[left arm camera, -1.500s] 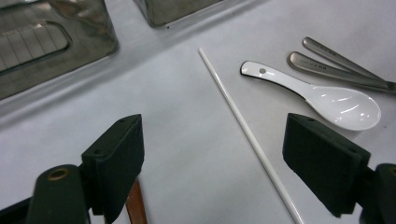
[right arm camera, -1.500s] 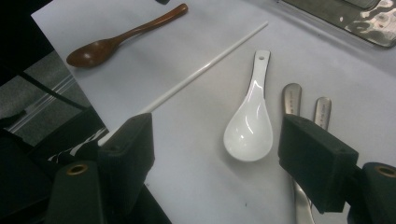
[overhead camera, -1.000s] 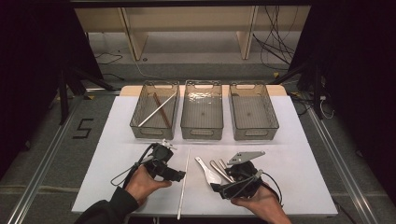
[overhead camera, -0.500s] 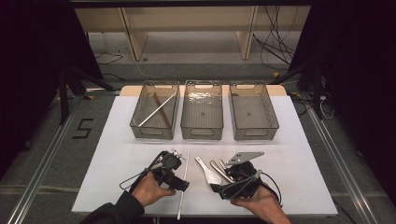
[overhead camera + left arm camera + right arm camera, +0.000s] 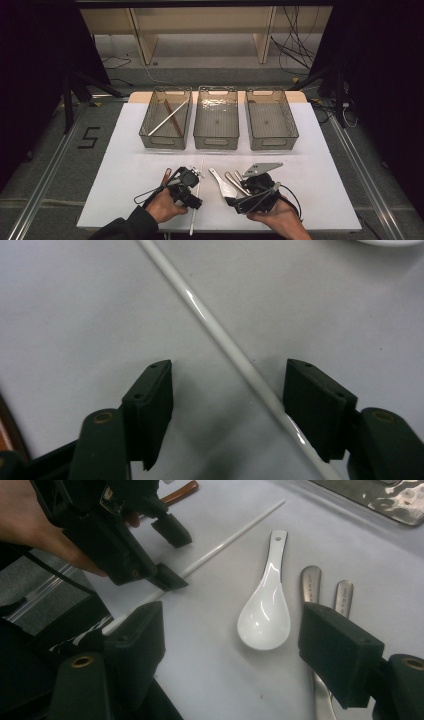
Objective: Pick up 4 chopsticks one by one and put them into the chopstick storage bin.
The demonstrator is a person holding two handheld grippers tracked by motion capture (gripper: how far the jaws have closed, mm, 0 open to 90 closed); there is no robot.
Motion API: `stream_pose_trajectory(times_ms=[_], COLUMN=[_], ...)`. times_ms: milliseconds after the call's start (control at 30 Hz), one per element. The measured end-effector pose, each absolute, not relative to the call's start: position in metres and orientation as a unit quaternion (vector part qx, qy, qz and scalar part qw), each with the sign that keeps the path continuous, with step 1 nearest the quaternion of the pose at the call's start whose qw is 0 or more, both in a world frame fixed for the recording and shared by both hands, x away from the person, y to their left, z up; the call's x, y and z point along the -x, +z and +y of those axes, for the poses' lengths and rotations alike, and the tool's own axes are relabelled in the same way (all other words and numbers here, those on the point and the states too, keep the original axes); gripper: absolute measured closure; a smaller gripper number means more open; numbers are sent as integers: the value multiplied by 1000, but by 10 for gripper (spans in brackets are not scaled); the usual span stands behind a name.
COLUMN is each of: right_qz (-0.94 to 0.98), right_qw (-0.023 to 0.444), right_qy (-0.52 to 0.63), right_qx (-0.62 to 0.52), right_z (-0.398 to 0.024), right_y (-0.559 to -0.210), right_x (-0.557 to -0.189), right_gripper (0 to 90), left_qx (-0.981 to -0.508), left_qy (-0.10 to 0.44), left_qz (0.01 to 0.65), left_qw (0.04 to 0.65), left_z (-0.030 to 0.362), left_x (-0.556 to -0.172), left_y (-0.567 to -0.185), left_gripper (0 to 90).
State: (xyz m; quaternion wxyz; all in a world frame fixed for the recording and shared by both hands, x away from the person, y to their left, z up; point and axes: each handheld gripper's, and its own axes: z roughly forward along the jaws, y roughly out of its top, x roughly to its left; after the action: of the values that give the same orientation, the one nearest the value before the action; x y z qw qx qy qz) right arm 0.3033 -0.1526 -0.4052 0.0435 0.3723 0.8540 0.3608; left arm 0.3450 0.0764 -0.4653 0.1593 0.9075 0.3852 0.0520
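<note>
The left gripper point(image 5: 227, 415) stood low over the table point(image 5: 125, 175) with its jaws apart, and they had just been closing in. Between them lay the white chopstick point(image 5: 220, 337), not yet pressed by either pad, though in the left gripper view the stick ran close to the right-hand jaw and left a wide gap on the other side. In the high view the chopstick point(image 5: 197, 195) lay with its long axis near to far, leaning slightly right at the far end, and the left gripper point(image 5: 192, 192) straddled it about halfway along, jaws set across the axis. That crossing looked right for a clamp, though the off-centre stick would probably be nudged sideways as the pads met.

The right gripper point(image 5: 230, 645) hung further right, jaws wide apart and holding nothing, facing a white spoon point(image 5: 267, 612) and two metal handles point(image 5: 327, 597). The left hand point(image 5: 162, 207) was plainly the nearer to the chopstick. Beyond stood three bins; the left bin point(image 5: 150, 135) already held chopsticks.
</note>
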Motion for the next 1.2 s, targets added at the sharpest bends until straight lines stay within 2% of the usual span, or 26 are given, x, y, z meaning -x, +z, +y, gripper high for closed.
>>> stream_pose_trajectory(times_ms=[567,933,1200], right_qz=[854,854,854], right_qw=[44,44,44], right_qy=[362,361,361], right_qx=[-371,-372,-371], right_z=[-152,-152,-152], right_y=[-405,-405,-404], right_x=[-302,-302,-302], right_gripper=[277,278,278], left_qx=[-918,-913,-911], left_qy=[36,0,-3], left_qz=[367,383,389], left_qw=[145,142,135], left_z=[87,101,108], left_x=[-353,-362,-367], left_y=[-462,-461,-461], left_gripper=[666,723,822])
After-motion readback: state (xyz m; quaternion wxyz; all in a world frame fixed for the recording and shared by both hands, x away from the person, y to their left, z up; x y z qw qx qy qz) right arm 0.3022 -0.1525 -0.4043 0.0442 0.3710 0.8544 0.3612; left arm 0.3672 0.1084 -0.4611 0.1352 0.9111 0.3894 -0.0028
